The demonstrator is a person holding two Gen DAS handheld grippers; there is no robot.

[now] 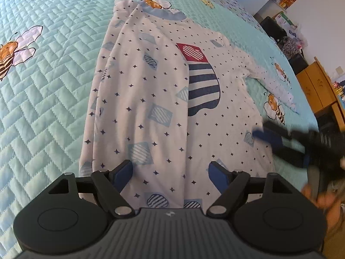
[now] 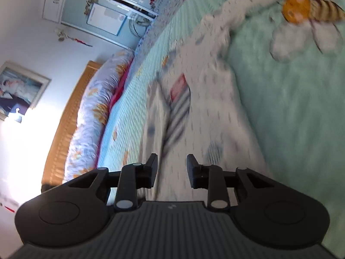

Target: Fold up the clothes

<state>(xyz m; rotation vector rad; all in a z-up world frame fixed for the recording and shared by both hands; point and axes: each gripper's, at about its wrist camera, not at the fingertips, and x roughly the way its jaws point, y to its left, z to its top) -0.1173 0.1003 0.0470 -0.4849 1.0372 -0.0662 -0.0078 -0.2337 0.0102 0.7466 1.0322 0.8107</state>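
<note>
White long-sleeved shirt, printed with small dark stars, pale blue squares and a red and navy-striped motif, lies spread flat on the bed's mint quilted bedspread with its bee print. Collar at the far end, hem at the near end by the left gripper. One side of the shirt, on the left in the left wrist view, is folded in over the body; the other sleeve lies stretched out to the right on the bedspread.

Left gripper: pointing down at the hem end of the shirt, fingers wide apart, nothing between them; fabric shows in the gap.

Right gripper: fingers narrow but parted, nothing gripped. It sits low over the shirt's right edge; right wrist view is motion-blurred. In the left wrist view it enters from the right, blurred, with the tips over the shirt near its right side. Whether the tips touch the cloth I cannot tell.

Beyond the bed in the right wrist view: a rolled floral duvet against a wooden headboard, a framed picture on the wall.
</note>
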